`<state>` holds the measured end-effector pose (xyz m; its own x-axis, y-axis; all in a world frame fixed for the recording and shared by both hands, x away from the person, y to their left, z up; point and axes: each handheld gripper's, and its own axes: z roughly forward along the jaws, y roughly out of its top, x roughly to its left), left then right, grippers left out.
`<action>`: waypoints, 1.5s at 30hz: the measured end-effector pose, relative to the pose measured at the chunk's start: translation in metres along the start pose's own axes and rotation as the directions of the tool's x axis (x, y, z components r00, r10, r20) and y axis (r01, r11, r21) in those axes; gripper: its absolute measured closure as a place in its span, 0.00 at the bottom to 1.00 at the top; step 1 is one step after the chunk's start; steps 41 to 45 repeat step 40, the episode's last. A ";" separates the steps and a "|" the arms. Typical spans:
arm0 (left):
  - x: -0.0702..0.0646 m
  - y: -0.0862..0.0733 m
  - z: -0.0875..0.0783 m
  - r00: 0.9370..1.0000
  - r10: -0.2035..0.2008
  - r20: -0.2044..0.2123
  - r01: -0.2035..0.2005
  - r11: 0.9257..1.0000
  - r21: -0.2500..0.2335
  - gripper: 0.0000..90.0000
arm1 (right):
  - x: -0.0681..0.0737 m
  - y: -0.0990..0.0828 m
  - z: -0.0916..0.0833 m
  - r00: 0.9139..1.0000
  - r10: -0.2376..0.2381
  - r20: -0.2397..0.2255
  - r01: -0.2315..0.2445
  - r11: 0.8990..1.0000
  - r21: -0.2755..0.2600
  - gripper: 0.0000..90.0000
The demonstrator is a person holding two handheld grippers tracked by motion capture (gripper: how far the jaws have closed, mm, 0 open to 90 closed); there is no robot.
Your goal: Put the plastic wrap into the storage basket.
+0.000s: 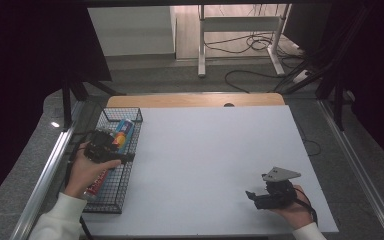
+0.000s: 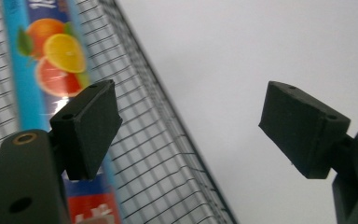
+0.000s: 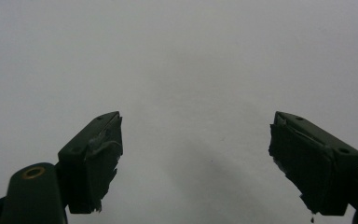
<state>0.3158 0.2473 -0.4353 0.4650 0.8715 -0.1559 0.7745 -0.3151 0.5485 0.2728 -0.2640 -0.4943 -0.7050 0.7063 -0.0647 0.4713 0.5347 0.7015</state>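
The left gripper (image 1: 111,148) hangs over the wire basket (image 1: 105,197) at the left edge of the surface (image 1: 210,160), its jaws spread wide with nothing between them. Inside the basket lies a long tube (image 1: 122,133) with orange and citrus slices printed on a blue band, red toward its near end. In the left gripper view the tube (image 2: 51,60) runs lengthwise along the basket (image 2: 168,154), passing under and beyond the gripper's left-hand jaw, while the other jaw hangs out past the basket's wall over the bare surface. So the tube sits off to the jaw's left rather than centred in the gap, and its long axis points roughly ahead, along the gripper's line of sight.

The right gripper (image 1: 252,196) rests well apart, low over the near right part of the surface, also released and empty. The left one is plainly the nearer; I judge it would need to shift left to straddle the tube across its width.
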 end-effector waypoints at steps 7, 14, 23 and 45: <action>-0.032 -0.022 0.008 0.993 0.085 0.079 -0.085 0.996 -0.014 0.23 | 0.002 0.000 -0.003 1.000 -0.003 0.006 0.003 1.000 -0.004 0.20; -0.054 -0.036 0.020 0.984 0.132 0.117 -0.130 0.991 -0.023 0.24 | 0.002 -0.001 -0.003 1.000 -0.005 0.007 0.005 1.000 0.002 0.20; -0.062 -0.052 0.033 0.981 0.145 0.130 -0.144 0.989 -0.024 0.24 | 0.002 -0.001 -0.001 1.000 -0.006 0.007 0.006 1.000 0.002 0.20; -0.070 -0.054 0.026 0.980 0.168 0.105 -0.162 0.985 -0.062 0.24 | 0.001 -0.001 -0.007 1.000 0.008 -0.008 -0.008 1.000 -0.023 0.20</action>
